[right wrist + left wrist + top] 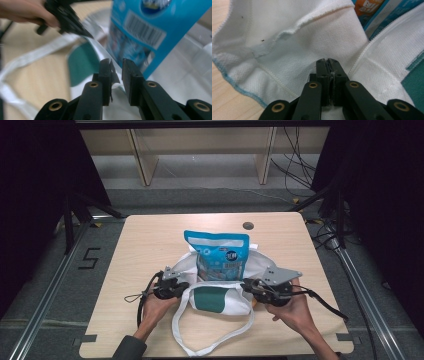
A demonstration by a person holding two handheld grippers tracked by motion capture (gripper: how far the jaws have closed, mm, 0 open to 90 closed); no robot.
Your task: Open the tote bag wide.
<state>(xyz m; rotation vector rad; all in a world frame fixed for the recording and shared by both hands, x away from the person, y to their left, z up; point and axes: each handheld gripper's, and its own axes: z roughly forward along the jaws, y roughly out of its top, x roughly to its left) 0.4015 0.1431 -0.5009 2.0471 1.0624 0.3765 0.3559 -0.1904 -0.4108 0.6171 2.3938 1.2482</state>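
A: Where is the bag [220, 292]?
B: On the surface [150, 240], mouth held wide, with the blue snack packet [218, 251] standing in it. The left gripper [328, 65] is clamped on the rim; the right gripper [115, 69] has a gap between its jaws around the opposite edge.
A: The risk?
B: I think the right edge could slip free, the mouth sag, and the tall packet tip out.

The table [150, 235] has a light wood-grain top with a round grommet [248, 225] near its far edge. Grey floor [200, 200] surrounds it. Wooden shelving [145, 160] stands beyond. Black cables [295, 170] trail at right; black curtains [30, 195] flank both sides.
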